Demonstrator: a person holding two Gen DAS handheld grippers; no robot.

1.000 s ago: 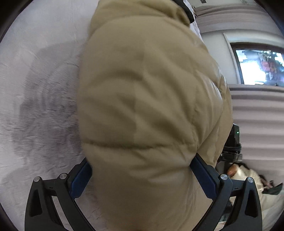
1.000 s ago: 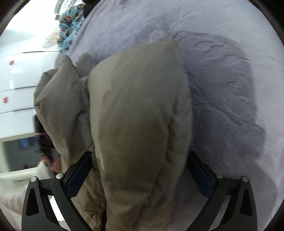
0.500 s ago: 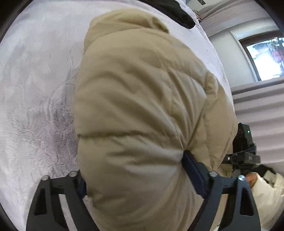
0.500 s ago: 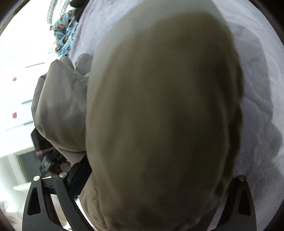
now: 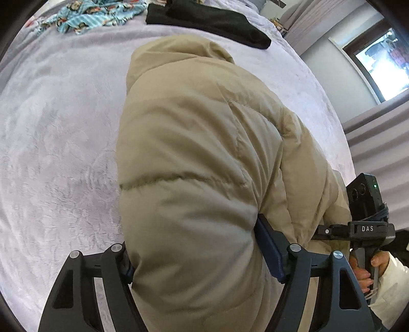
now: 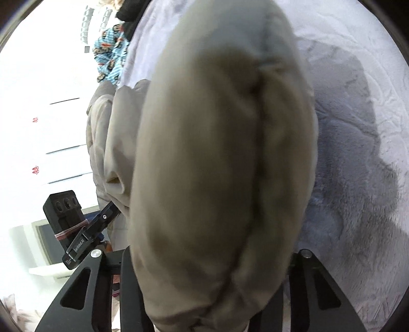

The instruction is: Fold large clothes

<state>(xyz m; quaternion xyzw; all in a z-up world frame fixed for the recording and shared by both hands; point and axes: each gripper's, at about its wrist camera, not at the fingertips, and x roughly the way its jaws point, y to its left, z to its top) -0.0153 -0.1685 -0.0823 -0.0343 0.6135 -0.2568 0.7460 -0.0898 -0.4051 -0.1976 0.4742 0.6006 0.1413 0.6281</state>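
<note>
Both claws have the jacket (image 5: 194,163) between their jaws, and both are closing. The left claw (image 5: 204,258) squeezes a puffy quilted fold, its blue pads pressed into the fabric on either side. The right claw (image 6: 209,275) is nearly buried: the padding bulges over its jaws and hides the pads, so its bite is a judgement from how tightly the bulk is pinched, not something plainly seen.

The jacket lies on the grey bed (image 5: 56,153) and rises from it toward both claws. Its long axis runs away from them, hood end farthest, toward the black garment (image 5: 204,23) and the blue patterned cloth (image 5: 84,18) at the far edge. In the left view the right claw's handle (image 5: 368,227) and a hand (image 5: 363,270) sit just beside the jacket's right edge, so the claws hold one near end side by side. Neither is nearer; the fold likely carries this end along the axis toward the hood.
</note>
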